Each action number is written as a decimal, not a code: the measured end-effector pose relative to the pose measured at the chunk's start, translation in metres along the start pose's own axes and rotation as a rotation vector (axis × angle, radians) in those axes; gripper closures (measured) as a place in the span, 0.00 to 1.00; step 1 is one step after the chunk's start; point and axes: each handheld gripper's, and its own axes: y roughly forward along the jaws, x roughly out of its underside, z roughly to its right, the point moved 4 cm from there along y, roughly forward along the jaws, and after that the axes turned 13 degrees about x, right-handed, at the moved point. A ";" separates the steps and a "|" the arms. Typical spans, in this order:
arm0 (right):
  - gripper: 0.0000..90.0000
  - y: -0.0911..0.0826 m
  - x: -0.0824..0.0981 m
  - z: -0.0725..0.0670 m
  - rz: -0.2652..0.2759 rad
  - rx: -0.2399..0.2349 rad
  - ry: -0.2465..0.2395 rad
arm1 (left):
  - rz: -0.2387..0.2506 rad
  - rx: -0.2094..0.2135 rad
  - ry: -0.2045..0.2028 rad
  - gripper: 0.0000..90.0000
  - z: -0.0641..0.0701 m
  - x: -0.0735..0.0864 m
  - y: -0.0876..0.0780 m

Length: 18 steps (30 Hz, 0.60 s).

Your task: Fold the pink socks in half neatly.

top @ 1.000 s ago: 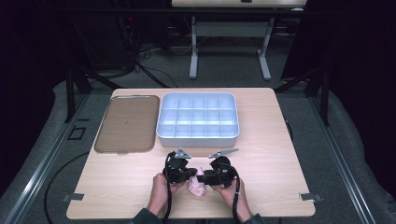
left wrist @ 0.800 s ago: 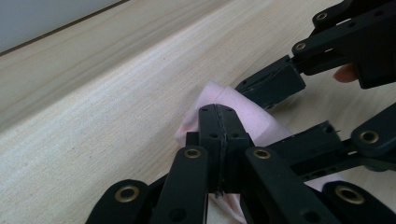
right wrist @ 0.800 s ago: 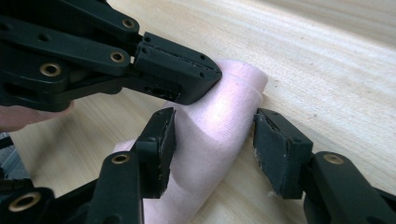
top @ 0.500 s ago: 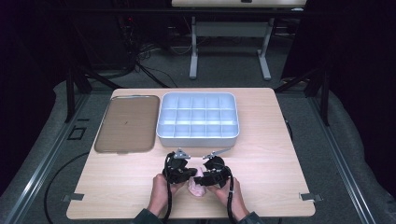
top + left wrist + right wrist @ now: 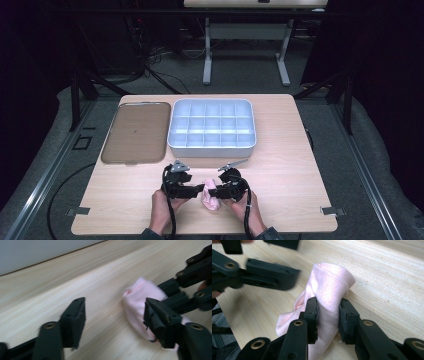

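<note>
The small crumpled pale-pink cloth (image 5: 211, 195) lies on the light wooden table (image 5: 290, 170) near its front edge, between the two grippers and well short of the pale-blue compartmented plastic tray (image 5: 212, 125). The right gripper (image 5: 328, 312) has its jaws pinched on a fold of the cloth, having just been closing. The left gripper (image 5: 113, 317) has just been opening; its jaws stand wide apart with bare table between them, one jaw just beside the cloth.

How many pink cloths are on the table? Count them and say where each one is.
1. The pink cloth lies near the front edge of the table, pinched by the right gripper, with the open left gripper beside it. None shows in the white divided box.
</note>
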 end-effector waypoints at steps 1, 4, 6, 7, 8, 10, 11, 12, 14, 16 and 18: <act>0.80 0.000 0.000 0.000 -0.004 0.003 -0.009 | 0.008 -0.015 -0.001 0.32 -0.003 0.002 -0.003; 0.80 0.000 0.000 0.000 0.002 0.003 -0.007 | 0.020 -0.090 -0.022 0.22 -0.019 0.016 -0.016; 0.80 0.000 0.000 0.000 0.011 -0.003 -0.005 | 0.019 -0.127 -0.031 0.17 -0.027 0.022 -0.021; 0.80 0.000 0.001 0.000 0.010 -0.004 -0.007 | 0.019 -0.144 -0.031 0.17 -0.029 0.025 -0.023; 0.80 0.000 0.001 0.001 0.011 -0.005 -0.008 | 0.024 -0.165 -0.031 0.16 -0.033 0.029 -0.025; 0.80 0.000 0.001 0.001 0.013 -0.007 -0.005 | 0.015 -0.198 -0.030 0.15 -0.038 0.034 -0.027; 0.80 0.000 0.001 0.001 0.013 -0.007 -0.009 | 0.012 -0.202 -0.032 0.14 -0.040 0.036 -0.027; 0.80 0.000 0.001 0.001 0.012 -0.007 -0.009 | 0.016 -0.216 -0.024 0.11 -0.042 0.039 -0.027; 0.80 0.000 0.001 0.001 0.013 -0.006 -0.011 | 0.015 -0.225 -0.020 0.07 -0.043 0.041 -0.028; 0.80 0.000 0.001 0.001 0.011 -0.005 -0.015 | -0.008 -0.249 0.013 0.03 -0.044 0.042 -0.027; 0.80 0.000 0.001 0.001 0.009 -0.002 -0.015 | -0.010 -0.265 0.030 0.02 -0.043 0.044 -0.025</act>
